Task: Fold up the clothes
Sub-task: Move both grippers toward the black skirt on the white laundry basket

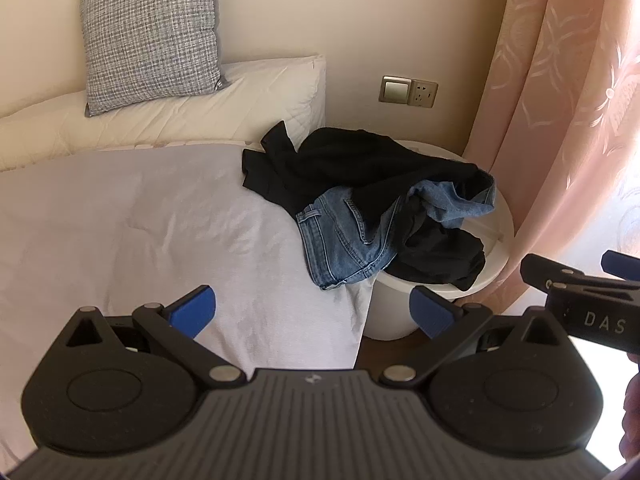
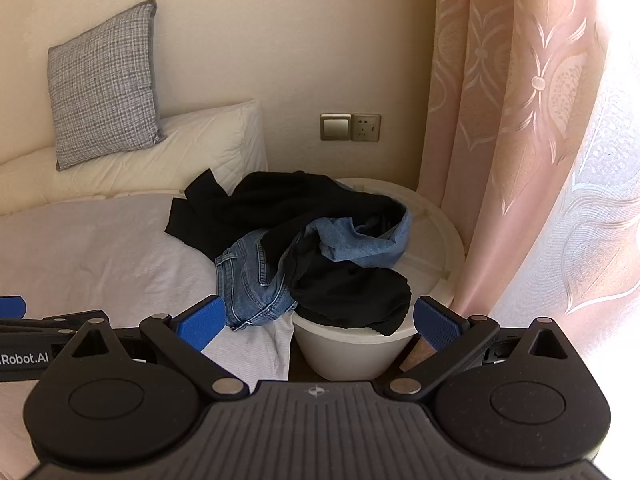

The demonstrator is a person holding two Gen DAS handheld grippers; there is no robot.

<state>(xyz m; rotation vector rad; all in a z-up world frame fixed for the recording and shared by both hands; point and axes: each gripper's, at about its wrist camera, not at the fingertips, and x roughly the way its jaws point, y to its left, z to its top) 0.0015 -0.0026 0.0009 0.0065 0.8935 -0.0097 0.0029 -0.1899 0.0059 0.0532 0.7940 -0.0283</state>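
A bed with a pale sheet was noted. Blue jeans and a black garment were found heaped, unfolded, across its far right edge and a white tub. Both the left hand-held gripper and right hand-held gripper were spread, empty. Folding was judged not begun; one garment must first be pinched and drawn onto the bed.

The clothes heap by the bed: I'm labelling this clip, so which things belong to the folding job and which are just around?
For the job:
jeans
black garment
bed sheet

Just around:
checked cushion
white pillow
white tub
wall socket
pink curtain
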